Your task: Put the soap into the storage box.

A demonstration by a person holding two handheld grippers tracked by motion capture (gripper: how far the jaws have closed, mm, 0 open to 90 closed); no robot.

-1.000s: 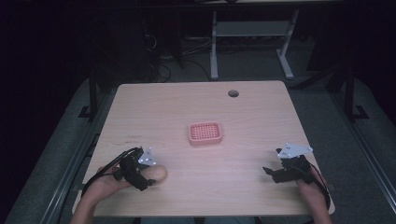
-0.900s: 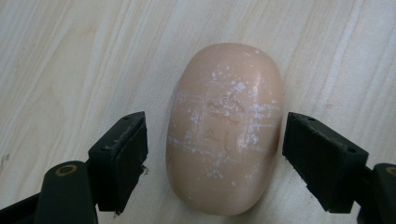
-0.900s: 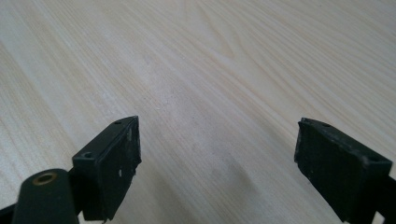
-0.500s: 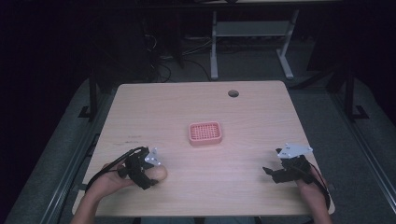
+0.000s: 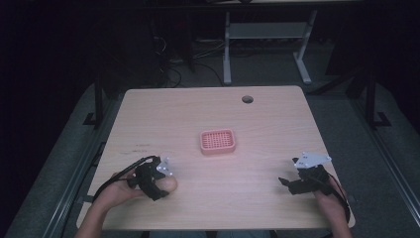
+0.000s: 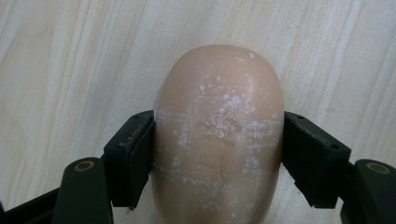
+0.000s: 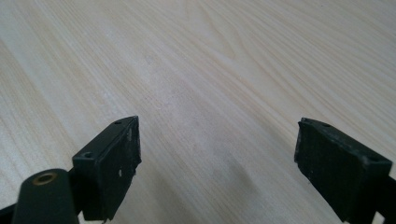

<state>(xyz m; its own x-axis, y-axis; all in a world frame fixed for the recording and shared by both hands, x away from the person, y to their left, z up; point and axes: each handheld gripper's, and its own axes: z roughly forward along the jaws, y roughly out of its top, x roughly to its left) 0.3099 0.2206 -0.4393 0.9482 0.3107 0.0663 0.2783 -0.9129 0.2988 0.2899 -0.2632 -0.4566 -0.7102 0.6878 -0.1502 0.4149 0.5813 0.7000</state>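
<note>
Soap bar (image 6: pixel 218 135): oval, tan-beige, surface scuffed with white flecks and scratch lines. Lies flat on the wooden table (image 5: pixel 208 119), lower left of the high view, lengthwise up the left gripper view's centre.

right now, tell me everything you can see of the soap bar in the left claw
The soap bar is a smooth, rounded oval, pale peach, waxy-looking, with white flecks and faint scratches across its top. It lies flat on the light wooden table near the front left edge. The left claw is closed on it, its two black pads pressing the bar's long sides about halfway along, with the rounded far end poking out beyond them. The near end is cut off from sight.
</note>
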